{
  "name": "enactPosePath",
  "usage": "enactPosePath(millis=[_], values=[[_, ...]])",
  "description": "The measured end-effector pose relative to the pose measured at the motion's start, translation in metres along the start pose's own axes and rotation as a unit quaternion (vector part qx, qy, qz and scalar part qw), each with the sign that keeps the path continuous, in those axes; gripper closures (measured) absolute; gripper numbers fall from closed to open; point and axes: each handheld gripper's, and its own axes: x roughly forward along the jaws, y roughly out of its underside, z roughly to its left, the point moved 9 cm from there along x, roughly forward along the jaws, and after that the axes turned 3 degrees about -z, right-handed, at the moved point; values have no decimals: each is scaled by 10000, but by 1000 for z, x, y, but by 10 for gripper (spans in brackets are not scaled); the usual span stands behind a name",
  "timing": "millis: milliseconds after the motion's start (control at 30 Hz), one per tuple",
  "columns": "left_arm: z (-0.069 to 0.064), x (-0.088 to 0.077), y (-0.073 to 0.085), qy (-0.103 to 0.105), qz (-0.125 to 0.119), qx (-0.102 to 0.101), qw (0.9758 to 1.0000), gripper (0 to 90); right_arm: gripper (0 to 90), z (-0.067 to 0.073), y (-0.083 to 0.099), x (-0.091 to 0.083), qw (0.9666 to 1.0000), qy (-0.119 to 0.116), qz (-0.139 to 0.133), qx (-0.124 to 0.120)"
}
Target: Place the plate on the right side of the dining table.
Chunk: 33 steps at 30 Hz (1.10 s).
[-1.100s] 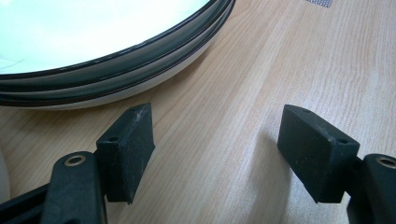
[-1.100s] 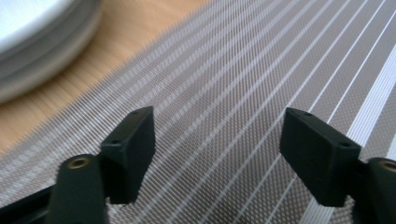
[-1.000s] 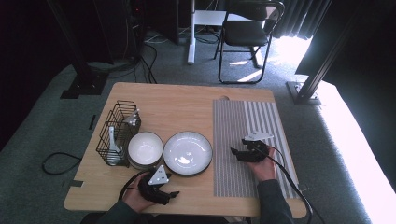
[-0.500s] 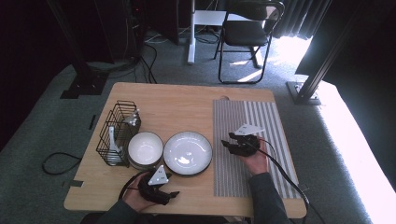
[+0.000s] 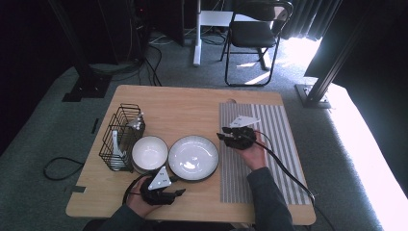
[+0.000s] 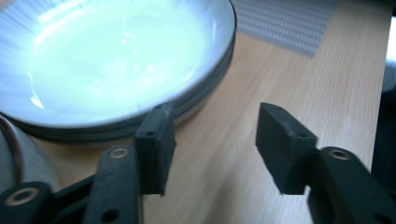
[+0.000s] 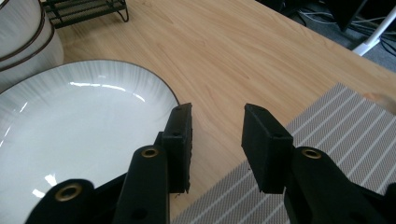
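A wide white plate [image 5: 193,157] with a dark rim lies on the wooden table [image 5: 183,108], and a smaller white bowl [image 5: 150,153] sits at its left. My right gripper [image 5: 222,136] hovers at the plate's right rim, pointing left. Its jaws have just been closing and stand open with nothing between them [image 7: 215,135]; the plate [image 7: 79,140] lies just left of them. My left gripper [image 5: 179,193] rests near the front edge below the plate. Its jaws have closed a little and stand open over bare wood [image 6: 212,140], the plate [image 6: 116,51] just ahead.
A black wire basket [image 5: 120,137] with utensils stands left of the bowl. A grey striped mat [image 5: 260,159] covers the table's right part. A folding chair [image 5: 255,33] and a stand are on the floor beyond the far edge.
My right gripper has travelled left from the middle of the mat to its left edge beside the plate, and its jaws have narrowed. The left hand has stayed in place.
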Motion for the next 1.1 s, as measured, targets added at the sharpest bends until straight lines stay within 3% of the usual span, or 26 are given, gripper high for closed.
enactPosePath(millis=[133, 300, 467, 633, 733, 867, 1100], values=[[2, 2, -7, -115, -17, 125, 9999, 561, 627, 3, -8, 10, 10000, -43, 1, -78], [4, 1, -7, -220, -37, 97, 9997, 566, 637, 4, -11, 22, 9999, -123, 25, -50], [6, 0, -4, -381, -69, 6, 9993, 580, 647, 1, -8, 30, 9992, -229, 66, 321], [10, -1, -3, -574, -96, -99, 9983, 639, 670, 6, -4, 41, 9985, -335, 232, 367], [13, -2, -2, -719, -109, -220, 9971, 676, 690, 10, -2, 50, 9980, -368, 379, 345], [13, -2, 0, -911, -146, -334, 9952, 719, 728, 10, 4, 59, 9962, -476, 476, 557], [20, -3, 5, -1207, -163, -618, 9906, 780, 763, 15, 12, 68, 9937, -645, 602, 691]])
